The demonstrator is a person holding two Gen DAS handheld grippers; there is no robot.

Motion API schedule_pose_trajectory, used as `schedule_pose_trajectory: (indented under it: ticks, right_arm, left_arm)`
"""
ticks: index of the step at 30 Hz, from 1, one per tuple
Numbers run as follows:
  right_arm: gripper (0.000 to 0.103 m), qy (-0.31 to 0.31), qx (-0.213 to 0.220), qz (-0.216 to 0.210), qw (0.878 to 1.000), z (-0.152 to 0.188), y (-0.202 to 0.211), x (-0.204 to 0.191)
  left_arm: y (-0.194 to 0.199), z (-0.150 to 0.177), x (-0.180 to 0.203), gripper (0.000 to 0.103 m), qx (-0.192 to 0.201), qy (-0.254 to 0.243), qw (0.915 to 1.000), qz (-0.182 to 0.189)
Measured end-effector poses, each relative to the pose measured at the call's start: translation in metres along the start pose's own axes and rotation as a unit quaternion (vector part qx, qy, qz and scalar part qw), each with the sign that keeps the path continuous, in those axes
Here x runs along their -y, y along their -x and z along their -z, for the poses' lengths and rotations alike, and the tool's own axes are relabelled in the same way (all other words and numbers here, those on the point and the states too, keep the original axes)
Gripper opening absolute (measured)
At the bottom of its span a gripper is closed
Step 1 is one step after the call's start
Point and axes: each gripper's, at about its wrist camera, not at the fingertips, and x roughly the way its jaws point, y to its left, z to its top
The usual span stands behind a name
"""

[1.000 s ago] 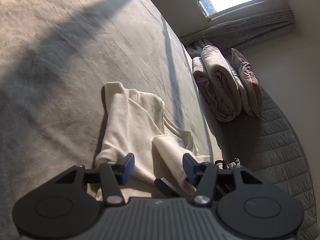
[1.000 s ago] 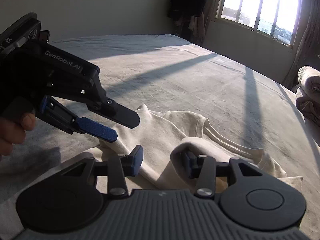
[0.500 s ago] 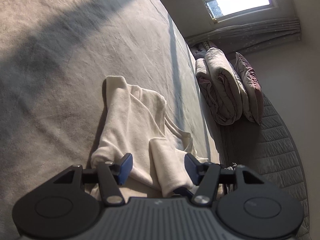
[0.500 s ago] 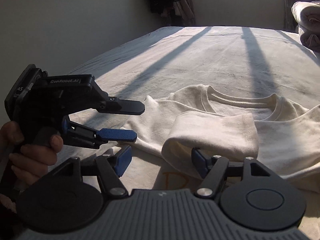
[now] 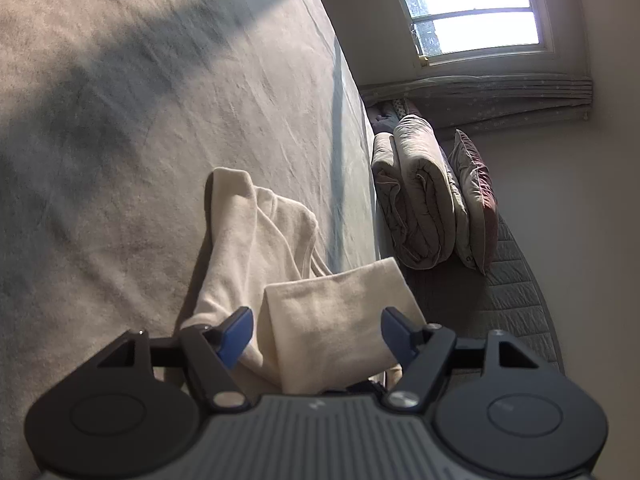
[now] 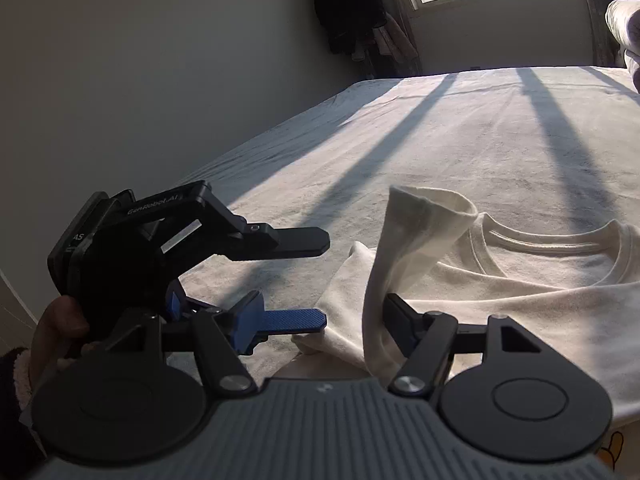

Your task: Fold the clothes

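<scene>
A cream T-shirt lies face-up on a sunlit bed, collar toward the window, with one short sleeve lifted off the cloth and standing upright.

The sleeve rises between the jaws of the right gripper, which have just been opening. It drapes against one finger, and the other blue pad sits well clear, so nothing is pinched.

The left gripper, carried in a person's hand, hangs just beside the shirt's near edge. Its jaws have also just been opening, and the right wrist view shows nothing between them.

The step in hand appears to be folding the sleeve inward over the chest. Doing it well likely means closing on the cuff's hem rather than on loose cloth. The sleeve should then travel low across toward the collar and be laid flat before release. The left gripper could pin the shoulder seam so the body does not drag or bunch.

In view are one T-shirt, two grippers and one hand. At the head of the bed are one rolled duvet and one pillow beside it.
</scene>
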Motion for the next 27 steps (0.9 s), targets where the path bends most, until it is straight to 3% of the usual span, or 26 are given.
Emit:
schedule_pose_trajectory:
  ticks: [4, 11, 16, 17, 22, 24, 27]
  right_arm:
    - [0.070, 0.025, -0.019, 0.009, 0.999, 0.010, -0.003, -0.002]
    - [0.070, -0.001, -0.011, 0.040, 0.999, 0.015, 0.023, 0.024]
    - [0.070, 0.013, 0.000, 0.111, 0.994, 0.008, 0.050, 0.049]
    - [0.070, 0.008, 0.004, 0.136, 0.991, 0.006, 0.056, 0.060]
    - [0.070, -0.033, 0.028, 0.259, 0.965, -0.002, 0.079, 0.113]
    - [0.068, -0.055, 0.029, 0.287, 0.956, -0.005, 0.082, 0.134]
    - [0.056, -0.079, 0.025, 0.302, 0.950, -0.007, 0.079, 0.155]
  left_arm:
    - [0.002, 0.000, 0.001, 0.072, 0.002, -0.002, 1.0000, -0.005]
    - [0.011, 0.003, 0.009, 0.072, 0.005, -0.014, 0.9999, 0.006]
    - [0.011, 0.003, 0.009, 0.068, 0.006, -0.030, 0.9989, -0.036]
    - [0.011, 0.004, 0.009, 0.066, 0.008, -0.036, 0.9980, -0.051]
    - [0.006, 0.006, 0.015, 0.033, 0.024, -0.070, 0.9899, -0.121]
    - [0.006, 0.006, 0.020, 0.024, 0.035, -0.086, 0.9845, -0.148]
    - [0.008, 0.008, 0.027, 0.014, 0.052, -0.121, 0.9742, -0.183]
